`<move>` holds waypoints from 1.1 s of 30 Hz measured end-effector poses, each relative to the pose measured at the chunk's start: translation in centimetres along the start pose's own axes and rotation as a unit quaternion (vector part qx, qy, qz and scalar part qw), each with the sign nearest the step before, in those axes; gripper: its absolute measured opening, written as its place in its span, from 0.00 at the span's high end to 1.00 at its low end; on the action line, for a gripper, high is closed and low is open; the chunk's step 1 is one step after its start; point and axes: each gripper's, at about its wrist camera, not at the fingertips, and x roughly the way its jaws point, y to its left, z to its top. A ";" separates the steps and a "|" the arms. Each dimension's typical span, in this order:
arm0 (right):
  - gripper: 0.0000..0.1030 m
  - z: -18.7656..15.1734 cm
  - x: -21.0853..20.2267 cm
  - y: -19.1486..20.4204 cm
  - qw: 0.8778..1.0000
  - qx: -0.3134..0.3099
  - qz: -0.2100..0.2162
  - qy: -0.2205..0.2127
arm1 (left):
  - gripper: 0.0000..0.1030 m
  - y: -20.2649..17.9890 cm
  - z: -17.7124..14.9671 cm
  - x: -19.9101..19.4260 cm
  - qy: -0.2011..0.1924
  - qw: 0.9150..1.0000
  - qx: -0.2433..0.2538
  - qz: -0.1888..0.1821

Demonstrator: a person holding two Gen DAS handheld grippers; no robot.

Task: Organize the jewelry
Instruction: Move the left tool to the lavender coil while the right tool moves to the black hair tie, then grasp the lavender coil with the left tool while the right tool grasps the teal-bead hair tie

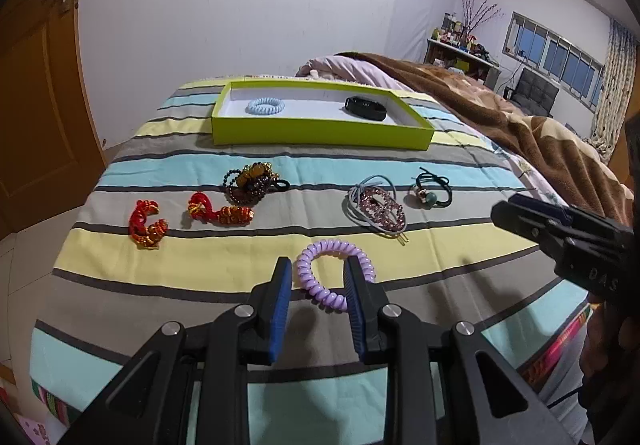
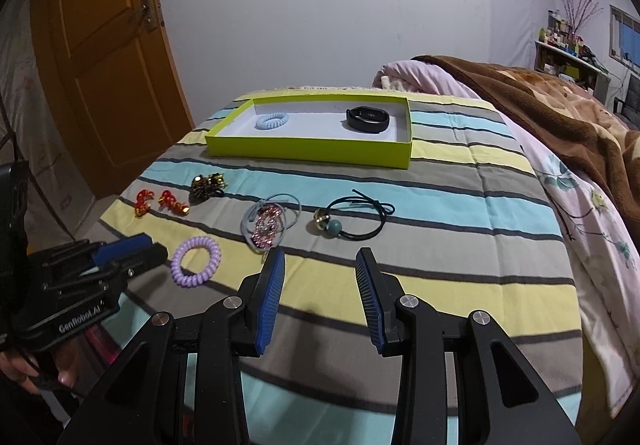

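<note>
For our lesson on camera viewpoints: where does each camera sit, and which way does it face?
Left wrist: rides the left hand-held gripper, facing along the bed toward the green tray; its open fingers flank the purple coil hair tie.
Right wrist: rides the right hand-held gripper, open over the striped blanket; the other gripper shows at left.
Shared: tray, hair tie, black band.

Bare striped bedspread (image 2: 460, 245) before the right claw (image 2: 320, 265); scattered hair ties (image 2: 272, 225) leftward, green tray (image 2: 308, 153) beyond.
</note>
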 end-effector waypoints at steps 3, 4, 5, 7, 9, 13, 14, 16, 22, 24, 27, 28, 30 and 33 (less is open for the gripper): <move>0.63 0.4 1.4 -0.2 1.000 0.002 0.000 0.010 | 0.73 0.1 0.0 0.7 0.009 1.000 -0.002 0.001; 0.63 0.5 1.8 -0.2 1.000 0.002 0.000 0.013 | 0.73 0.2 0.0 0.9 0.012 1.000 -0.003 0.002; 0.63 0.7 2.2 -0.2 1.000 0.000 0.000 0.016 | 0.73 0.3 0.0 1.1 0.015 1.000 -0.005 0.003; 0.63 1.0 3.1 0.0 1.000 -0.006 0.001 0.021 | 0.73 0.4 -0.1 1.4 0.020 1.000 -0.006 0.004; 0.63 1.4 3.8 0.3 1.000 -0.013 0.003 0.028 | 0.73 0.5 -0.1 1.8 0.027 1.000 -0.007 0.006; 0.63 2.1 5.4 0.5 0.999 -0.022 0.007 0.041 | 0.73 0.7 -0.2 2.6 0.038 0.999 -0.009 0.007; 0.63 2.2 5.7 0.5 0.999 -0.022 0.007 0.044 | 0.73 0.7 -0.2 2.7 0.037 0.999 -0.007 0.008; 0.63 2.4 6.4 0.5 0.998 -0.025 0.010 0.052 | 0.73 0.6 -0.1 2.8 0.037 0.999 -0.001 0.012; 0.63 2.6 8.4 0.2 0.996 -0.026 0.008 0.079 | 0.76 0.3 0.1 3.2 0.034 0.999 0.013 0.025; 0.63 2.6 8.9 0.0 0.996 -0.024 0.007 0.087 | 0.82 0.5 0.2 3.2 0.033 0.999 0.011 0.028; 0.67 2.6 9.2 -0.2 0.996 -0.023 0.007 0.090 | 0.87 0.8 0.4 3.3 0.035 0.999 0.005 0.025; 0.74 2.7 9.3 -0.1 0.996 -0.026 0.004 0.090 | 0.88 0.9 0.5 3.4 0.036 0.999 0.004 0.024; 0.79 2.7 9.4 -0.1 0.995 -0.030 0.003 0.090 | 0.88 0.8 0.5 3.4 0.036 0.999 0.006 0.025; 0.86 2.8 9.4 -0.1 0.995 -0.033 0.000 0.090 | 0.89 0.9 0.5 3.4 0.036 0.999 0.006 0.023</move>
